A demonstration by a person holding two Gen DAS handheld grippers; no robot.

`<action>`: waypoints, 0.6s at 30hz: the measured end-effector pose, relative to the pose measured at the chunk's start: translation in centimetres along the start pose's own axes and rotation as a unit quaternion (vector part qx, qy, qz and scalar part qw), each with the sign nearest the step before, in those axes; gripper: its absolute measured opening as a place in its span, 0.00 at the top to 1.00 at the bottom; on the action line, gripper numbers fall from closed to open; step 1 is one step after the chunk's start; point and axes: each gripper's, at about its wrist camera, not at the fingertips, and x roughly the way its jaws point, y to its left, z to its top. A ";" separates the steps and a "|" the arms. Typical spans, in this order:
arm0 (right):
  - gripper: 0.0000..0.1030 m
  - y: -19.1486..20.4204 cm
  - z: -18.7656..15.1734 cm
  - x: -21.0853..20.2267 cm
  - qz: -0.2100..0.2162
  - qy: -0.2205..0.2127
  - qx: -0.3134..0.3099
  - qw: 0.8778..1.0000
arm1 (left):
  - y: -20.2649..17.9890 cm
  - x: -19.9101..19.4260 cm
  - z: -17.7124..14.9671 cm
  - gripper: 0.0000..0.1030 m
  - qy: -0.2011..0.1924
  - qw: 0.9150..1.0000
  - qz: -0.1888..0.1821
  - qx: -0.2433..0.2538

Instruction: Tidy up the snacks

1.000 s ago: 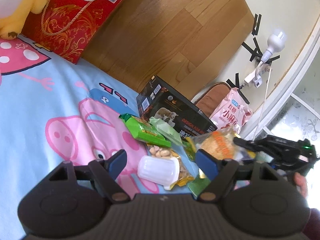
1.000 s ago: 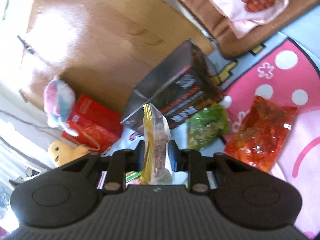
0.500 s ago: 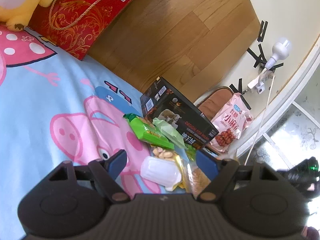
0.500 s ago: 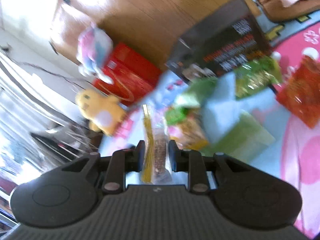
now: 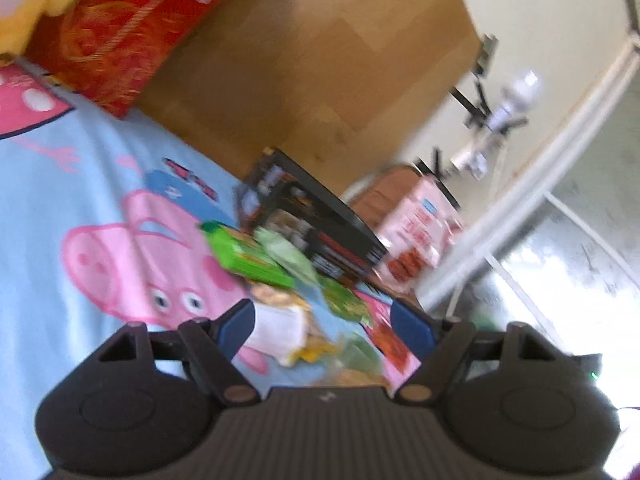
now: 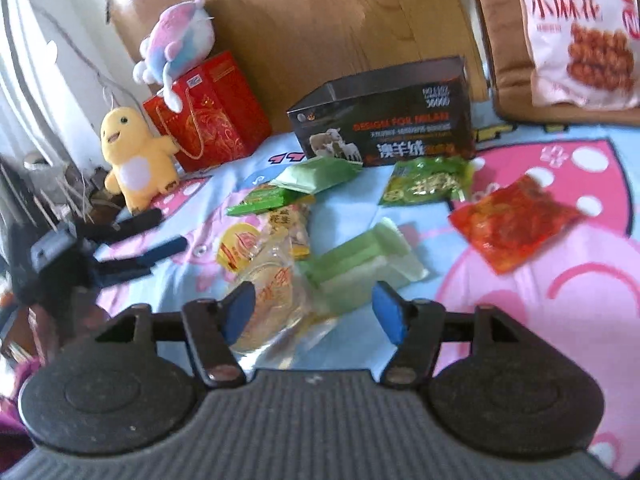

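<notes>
Two tongs, both empty. Right tongs [image 6: 314, 310] just opened, clear packet [image 6: 276, 312] lying below its left finger. Red packet [image 6: 514, 226] lies up-right, nearest right hand. Left tongs [image 5: 324, 322] spread wide.

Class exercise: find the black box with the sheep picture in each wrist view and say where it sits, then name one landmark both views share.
Left wrist view: the black box lies just right of centre, blurred, at the mat's far edge behind the green packets.
Right wrist view: the black box stands upper centre, sheep picture facing the camera.
Shared landmark: the red gift bag, upper left in both.
</notes>
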 end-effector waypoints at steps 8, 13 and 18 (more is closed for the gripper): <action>0.33 -0.4 -1.3 -0.4 0.029 0.041 -0.041 0.998 | -3.4 3.2 -1.6 0.26 0.089 0.993 0.001 0.071; 0.34 -0.4 -1.9 -0.4 0.087 0.068 -0.048 0.993 | -3.6 6.3 -2.4 0.24 0.133 0.987 0.031 0.088; 0.66 -0.2 -2.2 1.5 0.150 0.104 -0.033 0.983 | -4.1 7.0 -3.4 0.39 0.164 0.982 0.050 0.082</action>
